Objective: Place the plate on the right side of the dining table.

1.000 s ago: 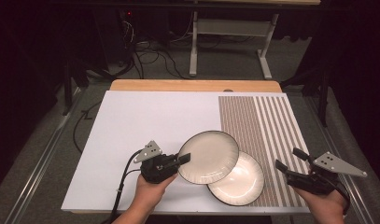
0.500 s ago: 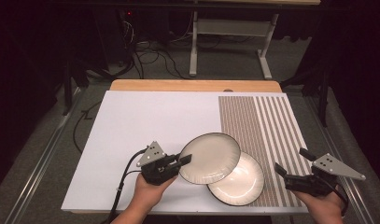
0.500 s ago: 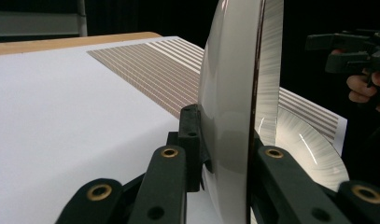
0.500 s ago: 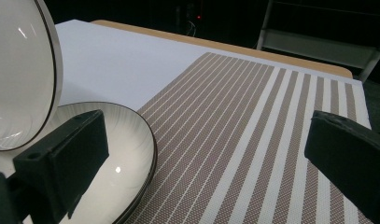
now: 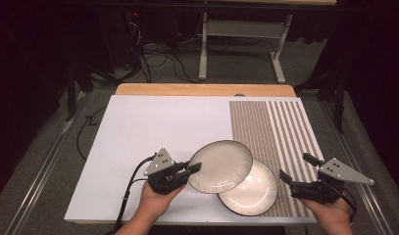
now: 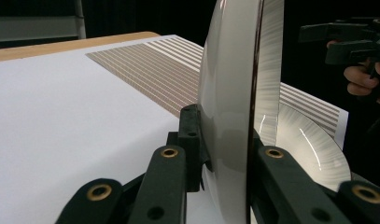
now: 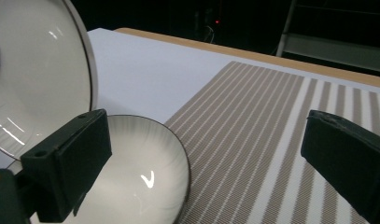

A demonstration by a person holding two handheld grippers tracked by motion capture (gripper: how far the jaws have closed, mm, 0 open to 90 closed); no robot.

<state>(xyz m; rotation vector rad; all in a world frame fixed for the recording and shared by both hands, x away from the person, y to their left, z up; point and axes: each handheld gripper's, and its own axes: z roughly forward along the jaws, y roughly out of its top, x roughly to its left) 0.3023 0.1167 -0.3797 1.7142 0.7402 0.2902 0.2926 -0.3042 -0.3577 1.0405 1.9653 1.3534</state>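
Cream upper plate (image 5: 220, 166) sat clamped by its rim between the left gripper (image 5: 187, 171) jaws, lifted and tilted over the lower plate (image 5: 249, 188) lying on the table (image 5: 153, 127). Right gripper (image 5: 297, 172) jaws had just been opening, wide, nothing between them; lower plate just beyond its left jaw.

left gripper (image 5: 192, 170): black body, grey three-cornered plate with dark holes on top, black cable trailing off | fingers (image 6: 166, 182): black bars, brass-ringed screw holes | right gripper (image 5: 296, 169): black body, same grey plate | fingers (image 7: 68, 161): blocky black pads, small screw hole | arms: bare, no sleeves in view
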